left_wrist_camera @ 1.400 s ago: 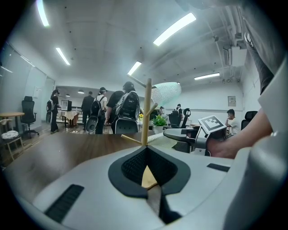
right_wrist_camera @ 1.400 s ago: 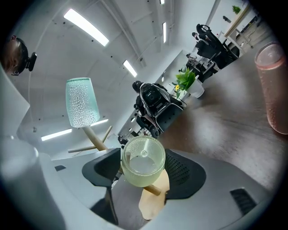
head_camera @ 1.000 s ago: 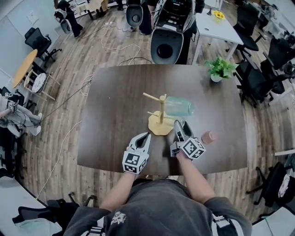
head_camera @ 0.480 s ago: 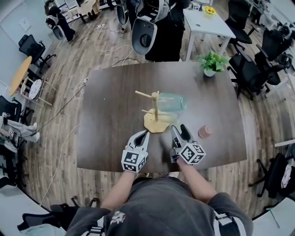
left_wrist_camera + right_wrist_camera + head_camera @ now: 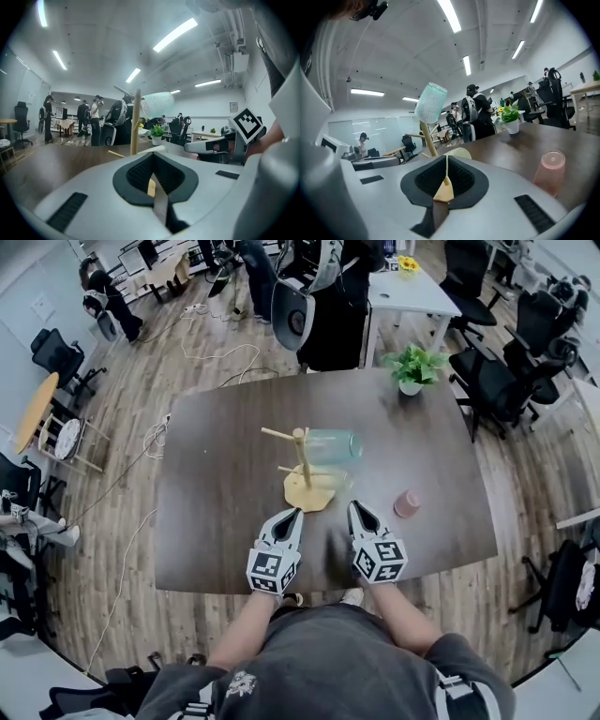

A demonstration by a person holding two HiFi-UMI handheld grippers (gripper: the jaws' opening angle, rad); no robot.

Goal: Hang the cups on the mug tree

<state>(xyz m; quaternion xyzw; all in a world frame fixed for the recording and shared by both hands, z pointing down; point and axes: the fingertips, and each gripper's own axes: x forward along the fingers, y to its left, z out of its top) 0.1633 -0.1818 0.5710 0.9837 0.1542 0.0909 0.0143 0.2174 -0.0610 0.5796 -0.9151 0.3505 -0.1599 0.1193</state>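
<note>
A pink cup (image 5: 407, 503) stands alone on the dark wooden table (image 5: 216, 474), right of centre in the head view and not yet hung. Left of it, at the middle of the frame, is the wooden mug tree (image 5: 301, 460) on its pale base. A teal cup (image 5: 330, 446) is already slipped over a peg on the tree's right side. The pegs pointing to the left of the frame look bare.

Below the tree, near the table's lower edge, are the two grippers. The right gripper (image 5: 357, 513) is nearer the pink cup but apart from it, and its jaws are closing right together with nothing between them. The left gripper (image 5: 292, 517) is also pressed together and empty, and it points at the tree's base.

The step in hand appears to be fetching the pink cup. To do it well, the right jaws likely need to spread wide before they reach it, then come in from the side and close on the wall. The cup looks light and smooth, so it could tip or slide if nudged first. The mouth should stay free so that it can slide over a bare peg. The left gripper could steady the base.

A potted plant (image 5: 411, 367) sits at the table's far edge, upper right, well clear of the work.
</note>
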